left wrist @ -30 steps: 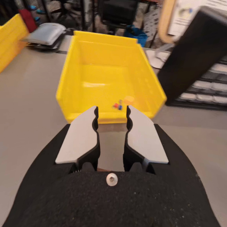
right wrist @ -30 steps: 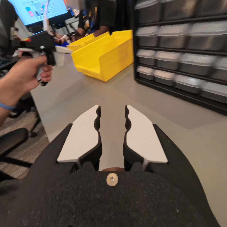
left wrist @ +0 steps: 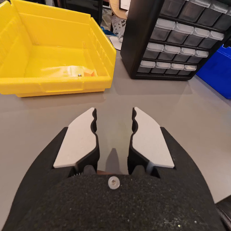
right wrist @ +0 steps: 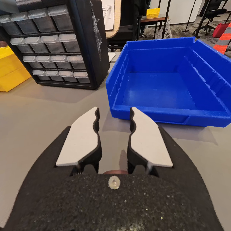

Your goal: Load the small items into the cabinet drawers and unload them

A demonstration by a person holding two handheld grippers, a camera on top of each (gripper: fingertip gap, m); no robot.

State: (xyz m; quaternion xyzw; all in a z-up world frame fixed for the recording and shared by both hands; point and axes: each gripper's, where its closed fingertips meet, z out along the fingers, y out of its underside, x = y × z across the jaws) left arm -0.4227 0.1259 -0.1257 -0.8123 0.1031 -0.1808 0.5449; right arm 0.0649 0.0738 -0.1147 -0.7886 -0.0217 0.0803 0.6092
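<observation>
Ahead-left of our left tongs (left wrist: 114, 110), gaping and empty, small items (left wrist: 87, 74) wait in the yellow plastic bin (left wrist: 56, 86); black drawer cabinet (right wrist: 62, 50) centred between; right tongs (right wrist: 114, 110) likewise empty.

Black drawer cabinet (left wrist: 168, 50) upright on table, clear drawers shut; small items (left wrist: 86, 73) in yellow bin (left wrist: 56, 85).

This looks like an office turned workshop or lab. A smooth grey counter (right wrist: 37, 112) carries a black parts cabinet of small clear plastic drawers (right wrist: 52, 50), a blue plastic storage bin (right wrist: 168, 115) and a yellow plastic storage bin (left wrist: 56, 85). At the upper right of the right wrist view stand black rolling office chairs (right wrist: 212, 13) on patterned carpet, another desk (right wrist: 153, 18) and an orange striped traffic cone (right wrist: 223, 38).
</observation>
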